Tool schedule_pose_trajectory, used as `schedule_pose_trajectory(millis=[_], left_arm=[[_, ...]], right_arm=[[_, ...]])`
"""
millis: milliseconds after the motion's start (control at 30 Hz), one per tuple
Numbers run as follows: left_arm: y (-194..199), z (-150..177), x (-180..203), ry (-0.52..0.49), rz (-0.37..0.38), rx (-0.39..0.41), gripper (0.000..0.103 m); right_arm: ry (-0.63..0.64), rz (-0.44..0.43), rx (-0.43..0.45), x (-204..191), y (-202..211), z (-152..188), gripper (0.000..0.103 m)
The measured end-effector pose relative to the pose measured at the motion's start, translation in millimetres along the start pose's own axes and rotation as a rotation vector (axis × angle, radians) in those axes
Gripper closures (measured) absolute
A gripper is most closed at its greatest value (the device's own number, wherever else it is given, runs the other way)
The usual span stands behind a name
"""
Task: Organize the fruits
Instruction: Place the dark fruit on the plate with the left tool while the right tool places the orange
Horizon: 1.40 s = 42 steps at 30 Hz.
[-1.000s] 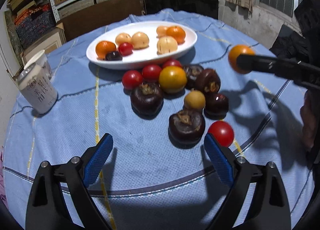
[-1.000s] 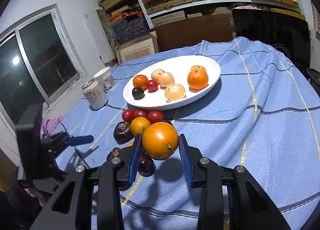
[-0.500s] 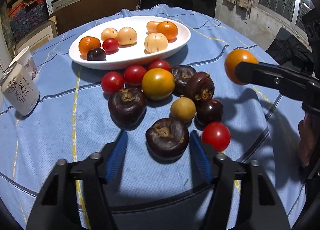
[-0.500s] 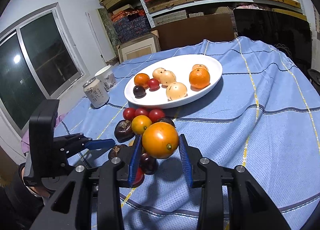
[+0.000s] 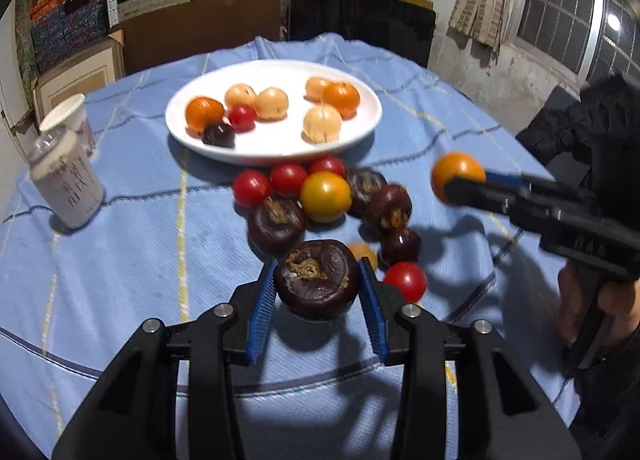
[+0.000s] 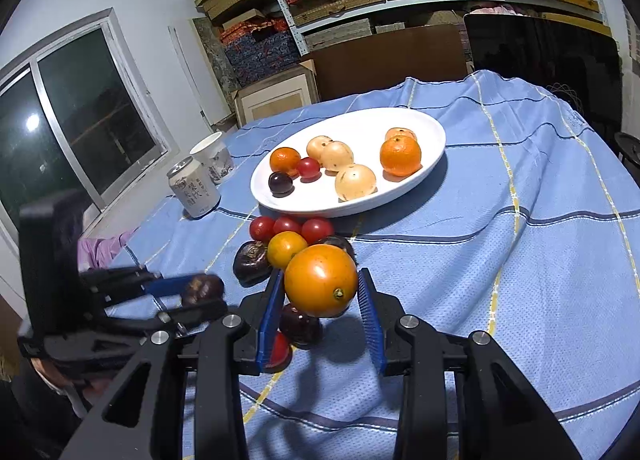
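Left gripper (image 5: 318,292) low centre of its own view, blue pads pinching a dark purple mangosteen (image 5: 317,278) on both sides; jaws have just been closing, with that fruit between them. Its shadow falls on the blue cloth (image 5: 120,260) just below it, so it looks lifted clear, though contact is hard to judge. The right wrist view shows the same grip at lower left, blurred (image 6: 202,287). Right gripper (image 6: 320,292) low centre of its view, pads pressed on an orange tomato (image 6: 321,286), held above the cloth; in the left view it sits at mid right (image 5: 456,176), with a hand (image 5: 600,308) on the handle at the right edge. White oval plate (image 5: 276,150) upper centre, holding two orange fruits, four pale ones, one small red and one small dark. Loose pile just below the plate toward frame centre: three red tomatoes (image 5: 288,178) in a row, a yellow-orange tomato (image 5: 325,196), several dark mangosteens (image 5: 276,224), one more red tomato (image 5: 406,280) right of the left gripper, and a small yellowish fruit (image 5: 364,254) partly hidden behind the right pad. Drink can (image 5: 66,184) and paper cup (image 5: 66,120) at left edge, well apart from the fruit.
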<state>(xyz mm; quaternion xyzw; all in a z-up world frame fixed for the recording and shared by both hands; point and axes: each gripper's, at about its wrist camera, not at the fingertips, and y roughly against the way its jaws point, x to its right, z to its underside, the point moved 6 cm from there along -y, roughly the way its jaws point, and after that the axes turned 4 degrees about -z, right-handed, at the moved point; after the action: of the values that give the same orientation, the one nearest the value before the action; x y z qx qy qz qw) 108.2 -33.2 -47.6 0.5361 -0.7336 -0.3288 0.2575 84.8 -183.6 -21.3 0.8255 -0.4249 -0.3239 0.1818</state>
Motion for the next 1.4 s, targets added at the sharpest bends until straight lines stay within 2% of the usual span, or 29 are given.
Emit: schedule_pose_trajectory(millis=[233, 367, 500, 567, 633, 833, 933, 1067, 1100, 1200, 1333, 1400], left_arm=[[7, -58, -12, 0.004, 0.005, 0.077, 0.063], [-13, -93, -19, 0.026, -0.017, 0.085, 0.063], [-45, -113, -31, 0.055, -0.056, 0.044, 0.063], [-61, -116, -36, 0.062, -0.084, 0.018, 0.063], [-74, -114, -40, 0.084, -0.081, -0.005, 0.063], [-95, -112, -44, 0.095, -0.106, -0.028, 0.063], [-103, -116, -42, 0.09, -0.115, -0.031, 0.063], [-111, -118, -37, 0.052, -0.151, -0.05, 0.063], [-110, -119, -37, 0.046, -0.163, -0.049, 0.059], [-95, -121, -38, 0.058, -0.194, 0.007, 0.03], [-72, -120, -44, 0.084, -0.191, 0.047, 0.029], [-60, -116, -46, 0.098, -0.195, 0.057, 0.029]], right_arm=[[0.061, -0.01, 0.007, -13, 7, -37, 0.065], [0.085, -0.001, 0.025, -11, -6, -72, 0.065], [0.05, -0.013, 0.021, -1, -30, -101, 0.065], [0.014, -0.015, 0.015, 6, -47, -110, 0.065], [-0.007, -0.005, 0.005, 13, -62, -115, 0.065], [-0.067, 0.022, -0.049, 32, -104, -109, 0.065], [-0.094, 0.023, -0.053, 36, -114, -109, 0.064], [-0.148, 0.008, -0.035, 38, -115, -110, 0.056], [-0.156, 0.007, -0.032, 38, -112, -109, 0.056], [-0.162, -0.022, -0.02, 34, -99, -104, 0.055], [-0.174, -0.045, 0.003, 30, -72, -93, 0.045], [-0.161, -0.043, 0.002, 27, -61, -87, 0.045]])
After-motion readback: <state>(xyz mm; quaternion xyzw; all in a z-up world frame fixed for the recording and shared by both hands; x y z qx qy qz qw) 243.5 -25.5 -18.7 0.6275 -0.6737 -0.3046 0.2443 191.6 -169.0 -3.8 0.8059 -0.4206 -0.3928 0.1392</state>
